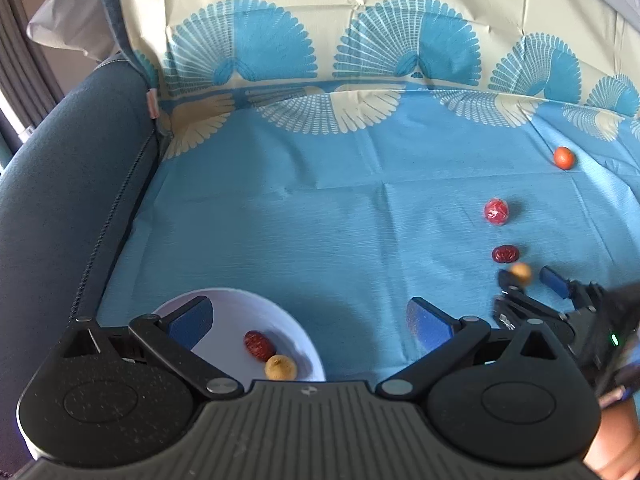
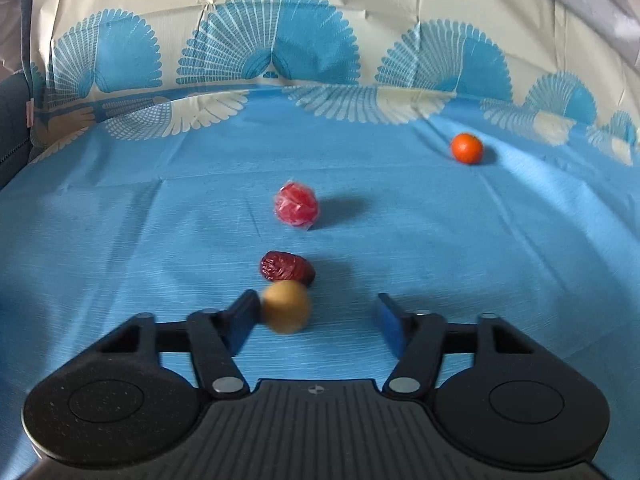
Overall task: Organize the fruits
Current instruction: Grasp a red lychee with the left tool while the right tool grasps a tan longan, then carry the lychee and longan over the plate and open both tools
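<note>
A tan longan lies on the blue cloth between my right gripper's fingers. It touches the left pad, and the right pad stands clear of it, so the jaws are open around it. Just beyond it lies a dark red date, then a red fruit in clear wrap, and a small orange at the far right. My left gripper hangs open and empty above a white bowl, which holds a red date and a longan. In the left wrist view the right gripper is at the right.
The patterned cloth covers a sofa seat and rises up the backrest behind. A dark blue sofa arm bounds the left side. A person's hand shows at the lower right edge.
</note>
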A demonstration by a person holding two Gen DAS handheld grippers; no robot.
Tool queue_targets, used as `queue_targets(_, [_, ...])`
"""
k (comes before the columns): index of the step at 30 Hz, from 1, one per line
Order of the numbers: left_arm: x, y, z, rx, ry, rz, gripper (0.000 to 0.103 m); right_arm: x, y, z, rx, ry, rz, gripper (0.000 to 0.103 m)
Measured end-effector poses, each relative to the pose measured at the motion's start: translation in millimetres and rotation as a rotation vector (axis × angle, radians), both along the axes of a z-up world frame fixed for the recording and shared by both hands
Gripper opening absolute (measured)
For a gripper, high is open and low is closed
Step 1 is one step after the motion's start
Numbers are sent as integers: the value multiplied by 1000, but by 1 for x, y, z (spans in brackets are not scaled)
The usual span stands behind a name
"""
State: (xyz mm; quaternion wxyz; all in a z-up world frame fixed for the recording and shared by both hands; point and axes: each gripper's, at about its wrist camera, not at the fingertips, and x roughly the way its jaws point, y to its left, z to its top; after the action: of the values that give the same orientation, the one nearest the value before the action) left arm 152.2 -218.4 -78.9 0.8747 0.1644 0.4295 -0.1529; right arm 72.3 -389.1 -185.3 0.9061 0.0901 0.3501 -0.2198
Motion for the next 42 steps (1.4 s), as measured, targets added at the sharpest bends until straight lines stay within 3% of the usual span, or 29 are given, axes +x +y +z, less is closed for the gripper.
queue_targets(1, [2,-6,-2,-6,-2,-8,103,-5,-2,1,-2,-6,-2,44])
queue_targets(4, [15,-33,-10,-39,-3,-56,103,-19,-15,-1,-16,-12,-52,44])
queue_targets(7, [30,-76,-25,-76,20,-140,103,-26,-35,-6,-35,-10,-116,67])
queue_targets(8, [35,-91,-33,-91,40,-172,103,-30,-43,-8,-32,-14,-146,67])
queue_targets(10, [44,-121,-49,-113,90,-224,103,-37,-56,-10,23,-42,-168,66])
queue_targets(13, [58,-155,-76,-114,158,-273,103,-42,-57,-11,6,-43,-181,66])
queue_targets(21, [80,-194,-104,-111,198,-304,103,-51,-61,-9,50,-56,-240,60])
queue_targets(23, [77,-200,-104,-91,155,-318,92,-56,-61,-7,53,-50,-275,45])
queue_targets(24, [75,-202,-104,-85,139,-338,59,-57,-61,-7,51,-45,-295,39])
queue_targets(25, [74,-203,-105,-86,160,-370,32,-58,-62,-7,42,-36,-310,26])
queue_targets(26, [73,-203,-106,-89,174,-371,32,-59,-65,-8,51,-38,-316,27])
queue_targets(28, [68,-199,-101,-91,140,-375,32,-63,-68,-6,79,-71,-335,27])
queue_targets(31, [61,-182,-85,-87,125,-365,32,-65,-69,-1,43,-106,-350,27])
queue_targets(35, [44,-133,-45,-113,83,-322,32,-70,-75,12,28,-116,-377,27])
queue_targets(42, [-21,-5,42,-132,-16,-209,32,-127,-31,85,22,-190,-253,27])
